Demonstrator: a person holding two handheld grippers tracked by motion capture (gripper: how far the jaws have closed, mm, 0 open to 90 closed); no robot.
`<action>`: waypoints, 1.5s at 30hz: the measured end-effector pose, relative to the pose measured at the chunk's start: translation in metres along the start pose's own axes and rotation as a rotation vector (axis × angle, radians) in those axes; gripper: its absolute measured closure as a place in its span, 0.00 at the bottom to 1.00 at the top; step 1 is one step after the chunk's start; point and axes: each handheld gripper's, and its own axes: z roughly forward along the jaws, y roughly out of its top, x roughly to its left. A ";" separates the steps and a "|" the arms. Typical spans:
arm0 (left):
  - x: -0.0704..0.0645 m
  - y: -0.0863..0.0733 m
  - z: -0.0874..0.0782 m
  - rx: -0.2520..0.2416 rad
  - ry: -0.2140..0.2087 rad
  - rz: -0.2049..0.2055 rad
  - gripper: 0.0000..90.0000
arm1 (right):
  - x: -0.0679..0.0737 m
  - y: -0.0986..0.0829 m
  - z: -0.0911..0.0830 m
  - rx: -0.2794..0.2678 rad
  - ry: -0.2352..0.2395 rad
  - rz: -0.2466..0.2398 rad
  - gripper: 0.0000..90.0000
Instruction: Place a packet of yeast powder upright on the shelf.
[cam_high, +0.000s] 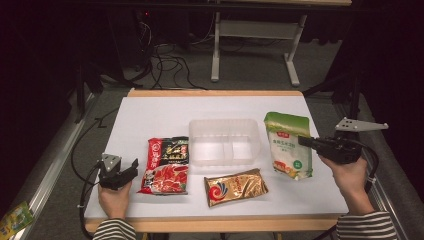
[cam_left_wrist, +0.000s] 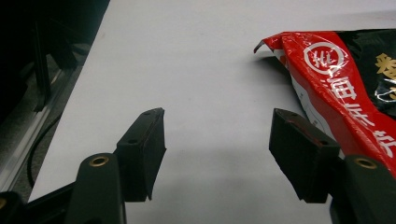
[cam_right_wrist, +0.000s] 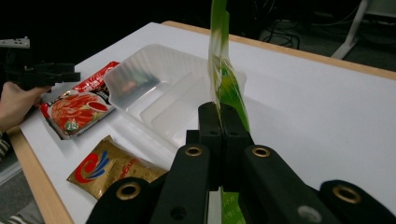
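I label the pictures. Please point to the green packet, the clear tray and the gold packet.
green packet (cam_high: 289, 145), high view, front face.
clear tray (cam_high: 224, 123), high view, far rim.
gold packet (cam_high: 235, 186), high view, middle.

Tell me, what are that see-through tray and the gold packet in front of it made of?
The tray looks like thin moulded plastic, cloudy-clear: the white table shows through its walls, and ribs are pressed into its floor. The gold packet seems to be glossy foil-like plastic film; it glints and wrinkles, though the pictures cannot settle whether real metal foil is in it.
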 end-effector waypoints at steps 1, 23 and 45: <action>0.000 0.000 0.000 -0.001 0.000 0.001 0.40 | 0.001 0.000 0.000 -0.007 0.000 -0.006 1.00; 0.000 0.000 0.000 -0.001 0.000 0.001 0.40 | 0.032 0.022 0.008 -0.041 0.096 -0.054 1.00; 0.000 0.000 0.000 0.000 -0.002 0.001 0.40 | 0.045 0.048 0.038 -0.038 0.117 -0.069 1.00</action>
